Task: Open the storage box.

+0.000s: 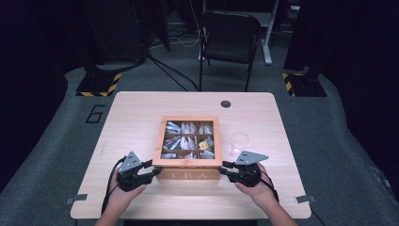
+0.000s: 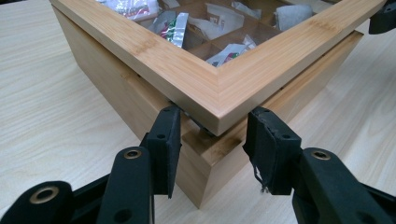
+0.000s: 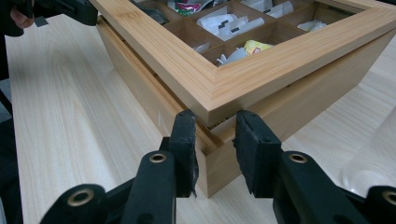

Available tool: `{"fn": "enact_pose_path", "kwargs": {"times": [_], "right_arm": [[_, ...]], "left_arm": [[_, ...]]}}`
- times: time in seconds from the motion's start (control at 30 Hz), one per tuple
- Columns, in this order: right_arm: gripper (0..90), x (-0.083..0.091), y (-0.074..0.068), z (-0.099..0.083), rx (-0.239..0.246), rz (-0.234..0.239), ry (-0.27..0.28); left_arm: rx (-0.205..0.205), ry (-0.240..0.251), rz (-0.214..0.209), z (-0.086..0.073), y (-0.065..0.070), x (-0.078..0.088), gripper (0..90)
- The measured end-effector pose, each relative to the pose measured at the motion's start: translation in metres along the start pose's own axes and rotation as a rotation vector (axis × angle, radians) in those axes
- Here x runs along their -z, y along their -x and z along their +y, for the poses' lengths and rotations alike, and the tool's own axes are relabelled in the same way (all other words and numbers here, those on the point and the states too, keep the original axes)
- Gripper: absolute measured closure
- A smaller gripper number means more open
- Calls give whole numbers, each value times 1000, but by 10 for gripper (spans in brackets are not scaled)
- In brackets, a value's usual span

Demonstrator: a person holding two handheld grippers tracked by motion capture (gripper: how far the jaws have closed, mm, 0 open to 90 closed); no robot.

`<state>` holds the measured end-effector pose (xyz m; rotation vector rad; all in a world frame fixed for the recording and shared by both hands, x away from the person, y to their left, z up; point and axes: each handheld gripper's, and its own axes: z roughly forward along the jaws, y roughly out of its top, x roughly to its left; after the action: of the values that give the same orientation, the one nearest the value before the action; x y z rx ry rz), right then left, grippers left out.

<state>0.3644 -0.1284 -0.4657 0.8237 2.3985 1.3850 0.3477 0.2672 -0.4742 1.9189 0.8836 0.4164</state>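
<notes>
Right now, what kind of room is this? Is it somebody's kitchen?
Probably not a kitchen. It looks like a studio or lab set up for recording: dark curtains hang all round, cables run over grey carpet, and stand bases with yellow-and-black stripes sit behind a lone wooden table holding a tea box.

Both forearms are coming in from the bottom edge of the high view, each hand gripping its tool low in the frame. The left gripper (image 1: 151,171) is sitting at lower left, the right gripper (image 1: 225,169) at lower right, their tips pointing inward toward each other. Each gripper's jaws are standing apart.
</notes>
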Motion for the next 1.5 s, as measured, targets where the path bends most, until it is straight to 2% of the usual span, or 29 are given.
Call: {"fn": "enact_pose_path", "kwargs": {"times": [0.33, 0.43, 0.73, 0.87, 1.0, 1.23, 1.33, 1.5], "right_arm": [[683, 1, 1, 1, -3, 5, 17], [683, 2, 1, 2, -11, 7, 27], [683, 4, 1, 3, -9, 2, 44], [674, 6, 3, 4, -10, 1, 60], [656, 7, 5, 4, -45, 7, 61], [631, 7, 5, 8, -32, -18, 58], [613, 8, 8, 12, -31, -32, 72], [592, 8, 12, 16, -27, -42, 69]], "left_arm": [[-15, -7, 7, 5, 0, 2, 577], [-7, 9, 14, 6, 1, 1, 578], [0, 0, 10, 10, 0, 3, 577], [15, 0, -5, 16, -2, 5, 578], [33, 20, -7, 20, -2, 6, 580], [35, 32, -10, 26, -5, 7, 594], [22, 35, 1, 32, -6, 9, 605], [28, 46, 2, 37, -9, 11, 604]]}}
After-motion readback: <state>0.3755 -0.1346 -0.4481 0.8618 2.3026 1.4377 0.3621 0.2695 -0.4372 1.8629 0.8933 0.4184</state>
